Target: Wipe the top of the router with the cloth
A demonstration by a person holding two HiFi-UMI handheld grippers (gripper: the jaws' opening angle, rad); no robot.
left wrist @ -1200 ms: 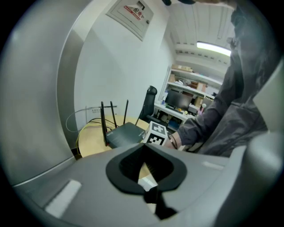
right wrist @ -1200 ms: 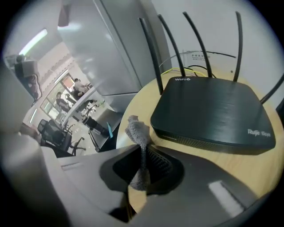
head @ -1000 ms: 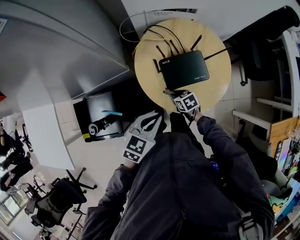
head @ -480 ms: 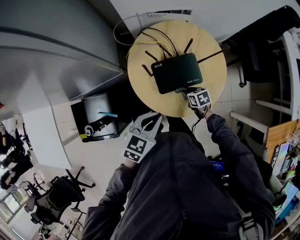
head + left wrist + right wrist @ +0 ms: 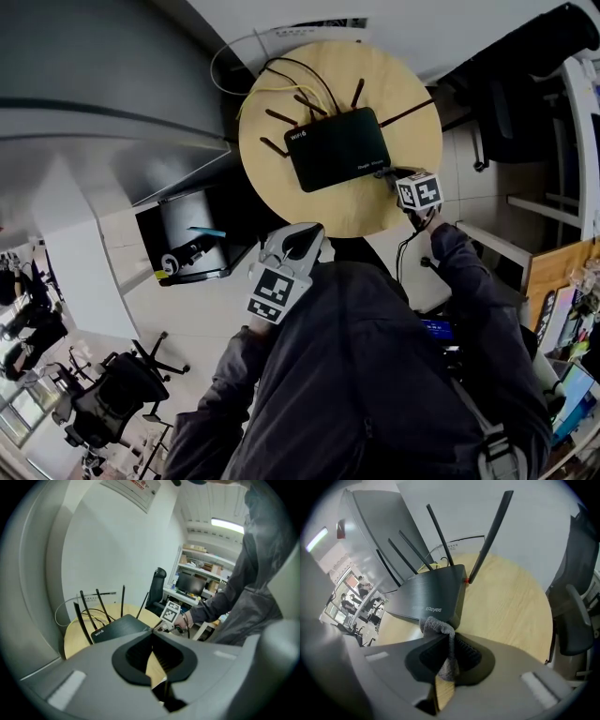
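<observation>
A black router (image 5: 336,148) with several upright antennas lies on a round wooden table (image 5: 412,202); it also fills the right gripper view as the router (image 5: 429,599). My right gripper (image 5: 398,180) is at the router's near right corner, shut on a grey cloth (image 5: 443,641) that hangs between its jaws and touches the router's front edge. My left gripper (image 5: 298,246) is held back near my body, off the table, its jaws shut with nothing between them. From the left gripper view the router (image 5: 119,626) lies ahead.
Yellow and black cables (image 5: 272,80) run from the router's back over the table's far edge. A dark office chair (image 5: 581,606) stands right of the table. A black box (image 5: 192,234) sits on the floor at the left.
The right gripper with the cloth has moved rightward along the router's near edge to its right corner. The left gripper has stayed put.
</observation>
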